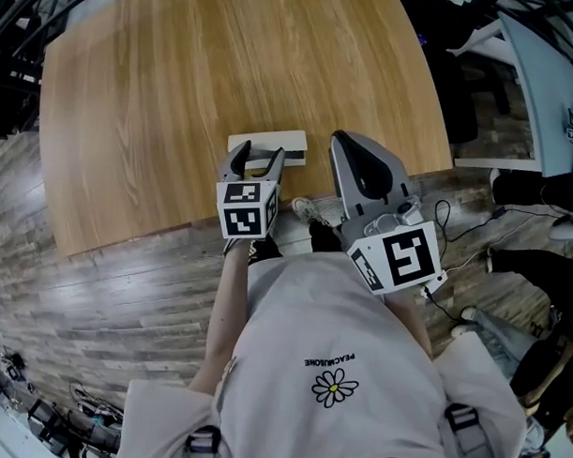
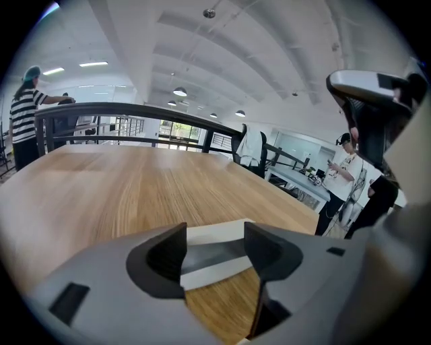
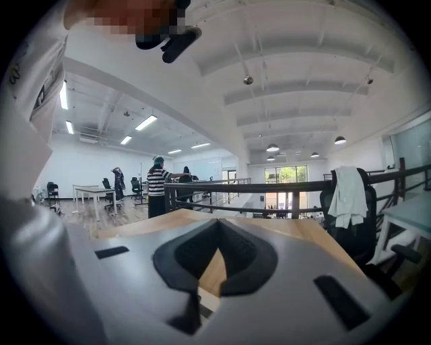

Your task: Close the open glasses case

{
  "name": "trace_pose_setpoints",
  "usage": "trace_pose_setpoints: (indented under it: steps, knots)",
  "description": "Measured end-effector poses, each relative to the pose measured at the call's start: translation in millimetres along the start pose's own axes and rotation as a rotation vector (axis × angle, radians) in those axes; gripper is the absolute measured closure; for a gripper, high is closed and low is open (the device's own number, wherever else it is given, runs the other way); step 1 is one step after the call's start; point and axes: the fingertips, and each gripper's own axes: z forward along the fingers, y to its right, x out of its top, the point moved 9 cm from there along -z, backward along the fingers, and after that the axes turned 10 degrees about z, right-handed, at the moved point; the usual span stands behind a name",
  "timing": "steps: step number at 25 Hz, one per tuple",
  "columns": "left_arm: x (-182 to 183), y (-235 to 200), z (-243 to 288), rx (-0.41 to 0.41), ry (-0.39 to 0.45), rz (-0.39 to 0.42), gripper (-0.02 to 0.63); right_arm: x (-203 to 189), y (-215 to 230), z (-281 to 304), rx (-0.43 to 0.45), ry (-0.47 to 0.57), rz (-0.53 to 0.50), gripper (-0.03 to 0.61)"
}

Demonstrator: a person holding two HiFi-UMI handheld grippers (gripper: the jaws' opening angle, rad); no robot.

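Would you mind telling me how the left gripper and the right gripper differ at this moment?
The left gripper has its jaws apart; the right gripper has its jaws together at the tips. The left gripper frames the white glasses case between its jaws; the right gripper holds nothing and sits beside the case. Both are grey and sit at the near edge of the table.

Wood table (image 1: 216,85) on a grey plank floor (image 1: 101,305). Black railing (image 2: 135,111) just past the table's far edge, window (image 3: 286,176) beyond it. White beamed ceiling (image 3: 303,54), round lamps (image 3: 273,147), strip lights (image 3: 145,122). Chair (image 3: 360,239) right of the table, white garment (image 3: 348,192) draped on it.
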Motion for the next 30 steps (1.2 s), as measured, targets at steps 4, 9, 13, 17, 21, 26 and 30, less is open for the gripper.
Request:
trace_pose_setpoints:
  steps: [4,9,13,17,21,26,30]
  knots:
    - [-9.9,5.5,-2.7,0.005,-0.02,-0.003,0.351,-1.7,-3.1,3.6,0.03,-0.008,0.0,0.571]
    - [-20.6,5.4,-3.8,0.008,-0.028,-0.025,0.351,-2.2,-6.6,7.5,0.047,-0.018,-0.005,0.571]
    - [-29.4,3.9,-0.5,0.007,-0.047,-0.055,0.351,-2.4,-5.8,7.0,0.046,-0.024,-0.01,0.571]
    - [-31.1,3.6,1.9,0.013,-0.047,-0.062,0.351,-2.9,-1.9,6.4,0.036,-0.032,-0.01,0.571]
    - [-30.8,3.9,1.7,0.011,-0.048,-0.065,0.351,-4.6,-1.1,7.8,0.034,-0.036,-0.008,0.571]
    - [-18.4,-0.4,-0.6,0.03,-0.001,-0.067,0.351,-6.1,-0.8,13.4,0.047,-0.031,-0.006,0.571]
    - [12.7,-7.6,-10.2,0.049,0.083,-0.063,0.351,-1.3,0.0,17.9,0.055,-0.001,-0.012,0.571]
